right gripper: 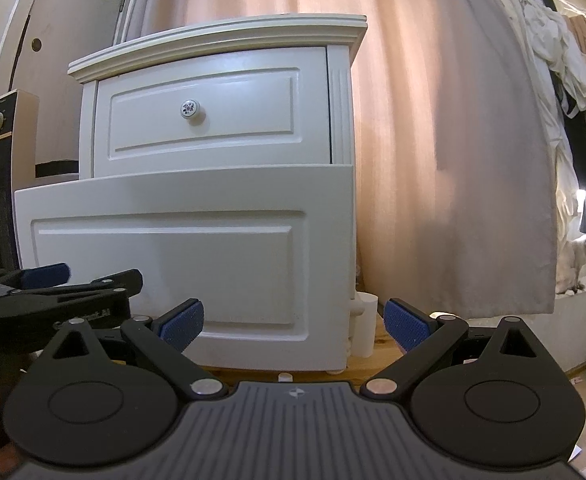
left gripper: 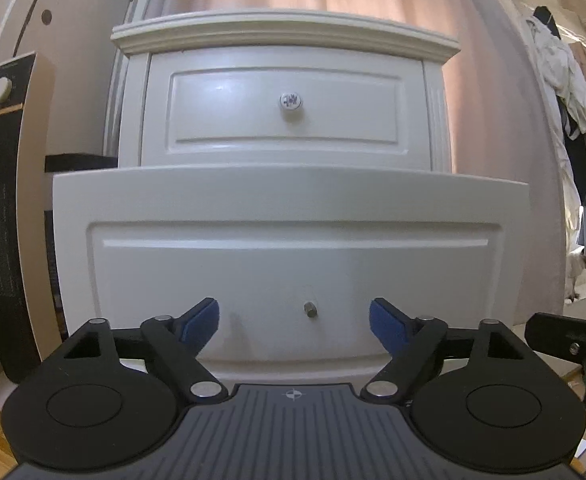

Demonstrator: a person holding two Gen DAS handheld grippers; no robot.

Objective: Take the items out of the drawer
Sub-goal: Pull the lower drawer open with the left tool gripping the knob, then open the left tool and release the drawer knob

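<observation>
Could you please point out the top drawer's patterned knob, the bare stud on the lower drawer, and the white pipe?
patterned knob (left gripper: pixel 291 101), left wrist view, its round face.
bare stud (left gripper: pixel 311 310), left wrist view, its tip.
white pipe (right gripper: pixel 365 326), right wrist view, its side.

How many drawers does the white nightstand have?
2: the upper drawer, shut, with a patterned knob; the lower drawer, pulled out, with only a bare stud. Its inside is hidden.

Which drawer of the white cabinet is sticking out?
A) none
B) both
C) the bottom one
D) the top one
C: the bottom drawer juts forward past the cabinet front, while the top drawer with the flowery knob sits flush and shut.
</observation>
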